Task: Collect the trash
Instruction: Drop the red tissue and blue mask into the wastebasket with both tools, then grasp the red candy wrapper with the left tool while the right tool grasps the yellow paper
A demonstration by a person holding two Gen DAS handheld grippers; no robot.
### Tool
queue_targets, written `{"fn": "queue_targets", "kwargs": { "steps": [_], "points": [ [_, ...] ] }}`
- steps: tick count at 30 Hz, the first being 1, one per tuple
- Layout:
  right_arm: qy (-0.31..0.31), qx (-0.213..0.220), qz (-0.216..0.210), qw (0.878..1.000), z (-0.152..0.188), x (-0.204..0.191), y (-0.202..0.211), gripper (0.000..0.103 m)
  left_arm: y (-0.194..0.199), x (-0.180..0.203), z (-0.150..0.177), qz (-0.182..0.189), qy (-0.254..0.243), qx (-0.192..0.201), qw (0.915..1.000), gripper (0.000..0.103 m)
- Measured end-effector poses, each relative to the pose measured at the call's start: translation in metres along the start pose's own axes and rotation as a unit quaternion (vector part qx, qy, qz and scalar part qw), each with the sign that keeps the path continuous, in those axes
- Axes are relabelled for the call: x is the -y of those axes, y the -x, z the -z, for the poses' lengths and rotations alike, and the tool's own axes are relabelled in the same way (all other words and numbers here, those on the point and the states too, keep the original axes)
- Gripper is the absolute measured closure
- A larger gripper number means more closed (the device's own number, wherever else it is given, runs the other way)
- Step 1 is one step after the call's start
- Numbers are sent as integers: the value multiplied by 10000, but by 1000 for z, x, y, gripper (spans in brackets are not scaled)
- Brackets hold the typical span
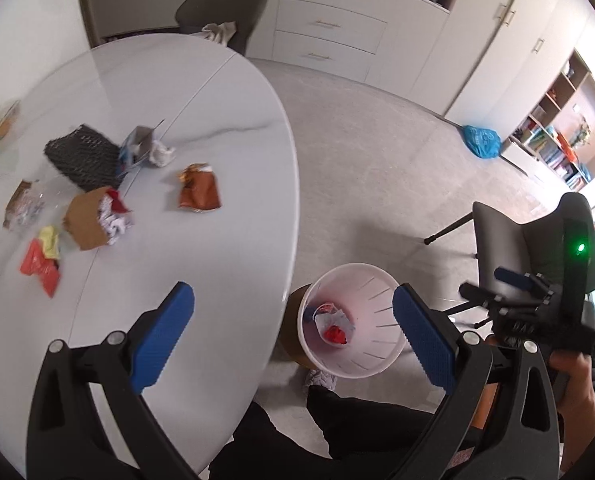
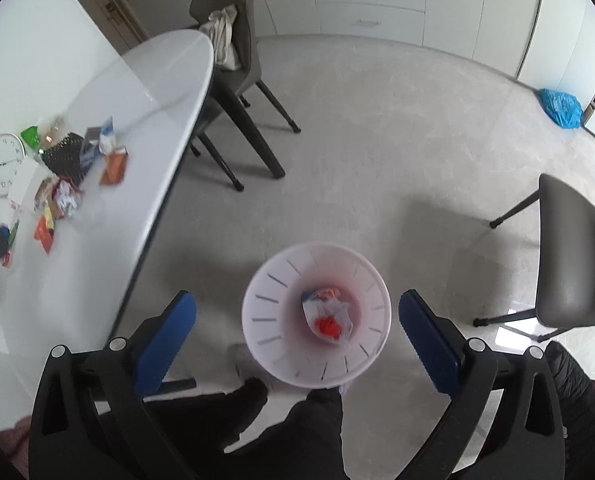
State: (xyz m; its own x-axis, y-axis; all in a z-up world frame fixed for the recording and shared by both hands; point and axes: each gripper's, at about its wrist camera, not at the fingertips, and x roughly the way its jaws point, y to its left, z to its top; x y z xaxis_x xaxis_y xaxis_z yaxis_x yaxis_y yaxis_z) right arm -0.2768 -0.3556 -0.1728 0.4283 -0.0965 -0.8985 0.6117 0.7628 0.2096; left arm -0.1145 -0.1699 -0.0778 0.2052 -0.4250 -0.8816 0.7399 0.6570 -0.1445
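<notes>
A white slotted waste bin (image 1: pixel 377 292) (image 2: pixel 273 300) stands on the floor beside the white table (image 1: pixel 225 112) (image 2: pixel 97 248). Crumpled clear plastic with red and blue scraps (image 1: pixel 333 322) (image 2: pixel 327 316) lies at its bottom. My right gripper (image 2: pixel 297 328) hangs open straight above the bin, nothing between its blue pads. My left gripper (image 1: pixel 293 328) is open and empty over the table's edge, the bin just right of centre. On the table lie several pieces of trash: an orange wrapper (image 1: pixel 199 192) (image 2: pixel 115 166), a brown paper bag (image 1: pixel 85 220), a black mesh piece (image 1: pixel 83 156), red and yellow wrappers (image 1: pixel 41 260).
A person's dark-clothed legs (image 1: pixel 337 420) (image 2: pixel 289 420) stand by the bin. Grey chairs stand at the table's far end (image 2: pixel 233 40) and at the right (image 2: pixel 577 260). A blue bag (image 1: pixel 481 140) lies on the floor by cabinets. A wall clock (image 2: pixel 3 164) lies on the table.
</notes>
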Motion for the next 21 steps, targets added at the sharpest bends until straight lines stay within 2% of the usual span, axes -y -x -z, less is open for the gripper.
{"fn": "queue_targets", "kwargs": {
  "steps": [4,12,21],
  "points": [
    [238,57,57,9997,-9,-17,2,2,5,-15,6,-56,146,11,9999,8],
    [806,139,-162,9965,-16,-70,10,2,19,-52,12,-279,581,230,9977,8],
    [1498,317,-454,9872,-35,-151,12,2,38,-136,26,-872,1271,433,9871,8]
  ]
}}
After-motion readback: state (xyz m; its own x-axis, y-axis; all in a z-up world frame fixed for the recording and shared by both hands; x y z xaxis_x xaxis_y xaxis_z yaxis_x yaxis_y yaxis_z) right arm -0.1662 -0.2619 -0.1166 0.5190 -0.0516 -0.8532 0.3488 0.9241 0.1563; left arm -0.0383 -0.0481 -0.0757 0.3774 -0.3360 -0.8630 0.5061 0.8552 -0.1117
